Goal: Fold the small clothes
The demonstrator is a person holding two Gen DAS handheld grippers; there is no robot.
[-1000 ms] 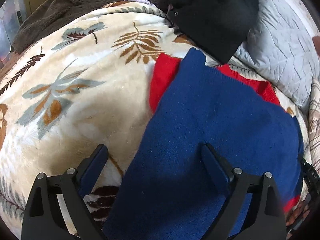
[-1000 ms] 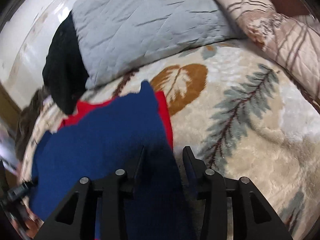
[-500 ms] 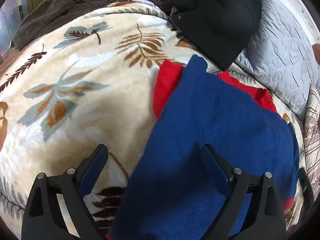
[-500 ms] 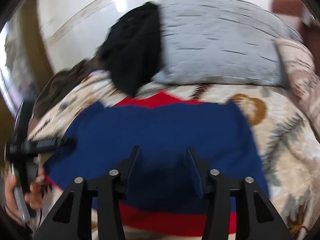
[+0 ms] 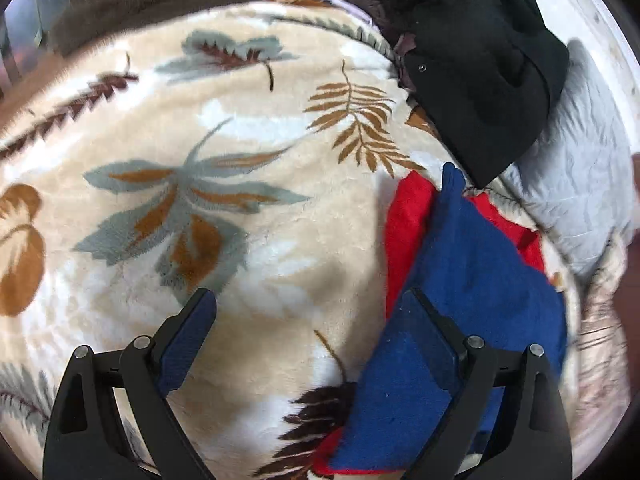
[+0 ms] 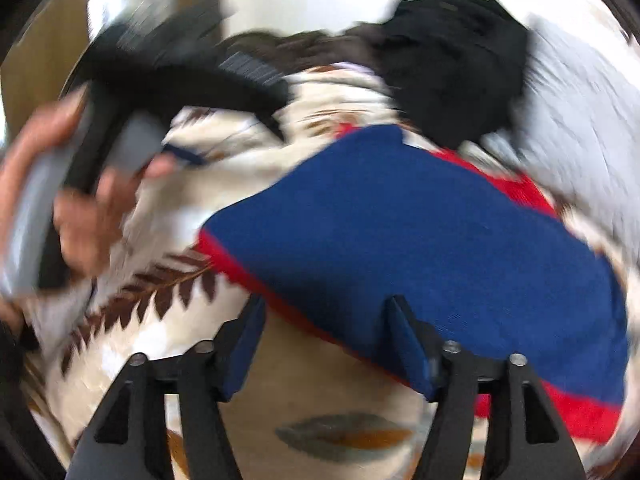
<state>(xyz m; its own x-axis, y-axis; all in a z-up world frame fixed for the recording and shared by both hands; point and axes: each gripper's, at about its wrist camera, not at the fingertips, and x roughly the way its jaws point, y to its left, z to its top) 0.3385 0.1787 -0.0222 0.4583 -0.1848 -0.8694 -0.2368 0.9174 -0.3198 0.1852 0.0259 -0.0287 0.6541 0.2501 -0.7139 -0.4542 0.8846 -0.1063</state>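
So the blue knit garment with red trim (image 6: 420,232) is lying folded on the cream leaf-print plush blanket (image 5: 248,272) on the bed. Right gripper (image 6: 326,340) jaws are opening, nothing pinched. Left gripper (image 5: 308,336) jaws spread wide, empty, beside the garment's edge. Black clothes (image 5: 480,60) are piled behind it.

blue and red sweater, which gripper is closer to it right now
Right. The right gripper, jaws opening, sits at the blue and red sweater's near edge. The left gripper hangs open beside it over the leaf blanket.
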